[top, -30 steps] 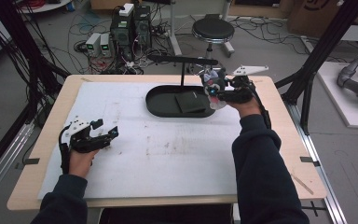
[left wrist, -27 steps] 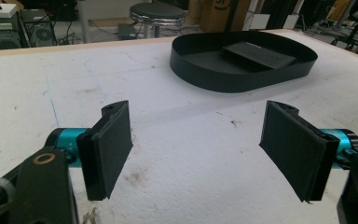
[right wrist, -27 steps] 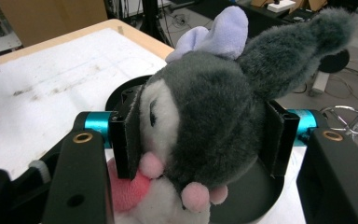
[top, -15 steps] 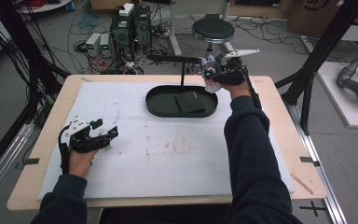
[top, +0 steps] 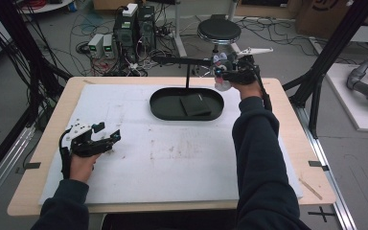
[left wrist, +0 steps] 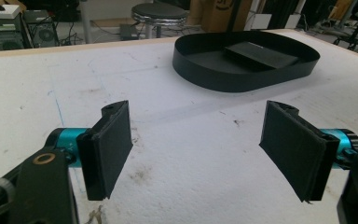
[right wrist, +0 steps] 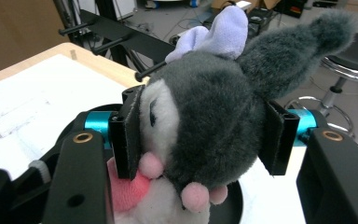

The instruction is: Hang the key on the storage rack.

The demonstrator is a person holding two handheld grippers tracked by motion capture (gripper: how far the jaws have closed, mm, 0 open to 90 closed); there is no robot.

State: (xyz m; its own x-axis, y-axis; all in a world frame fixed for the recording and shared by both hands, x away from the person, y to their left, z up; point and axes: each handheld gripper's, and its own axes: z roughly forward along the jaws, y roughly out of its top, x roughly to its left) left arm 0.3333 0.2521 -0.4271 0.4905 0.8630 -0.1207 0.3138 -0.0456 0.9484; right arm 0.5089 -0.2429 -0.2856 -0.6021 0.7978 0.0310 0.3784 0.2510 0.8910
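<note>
A flat block (top: 195,104) lies in the tray (top: 160,102), behind the table's (top: 52,120) middle.

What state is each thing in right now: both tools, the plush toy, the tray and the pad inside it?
Left tool: open, holding nothing, low over the white mat.
Right tool: shut on the plush toy, held up near the table's far edge.
Plush toy: lifted, squeezed at the head between the jaws.
Black oval tray: flat on the mat, upright.
Dark flat pad: lying inside the tray.
</note>
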